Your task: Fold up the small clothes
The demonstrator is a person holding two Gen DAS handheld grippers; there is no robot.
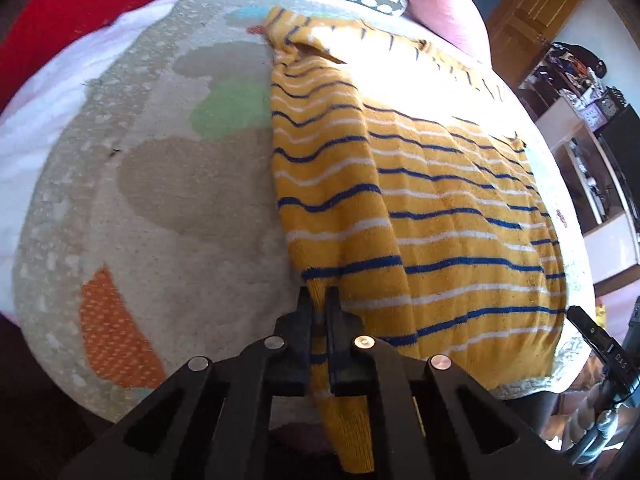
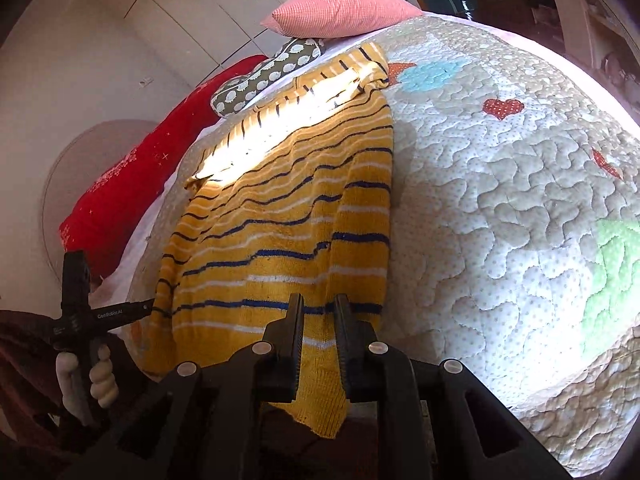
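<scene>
A yellow knitted sweater (image 1: 432, 208) with blue and white stripes lies flat on a quilted bedspread (image 1: 192, 208), both sleeves folded over its body. My left gripper (image 1: 319, 294) is shut on the cuff end of the left sleeve at the near hem. In the right wrist view the same sweater (image 2: 280, 216) lies on the bedspread (image 2: 500, 184), and my right gripper (image 2: 319, 304) is shut on the cuff end of the right sleeve, which hangs down between its fingers. The left gripper's handle (image 2: 76, 304) shows at the left of that view.
A pink pillow (image 2: 340, 12), a dotted grey cushion (image 2: 264, 76) and a red blanket (image 2: 132, 188) lie at the far end of the bed. Shelves and a wooden door (image 1: 536, 12) stand to the right of the bed.
</scene>
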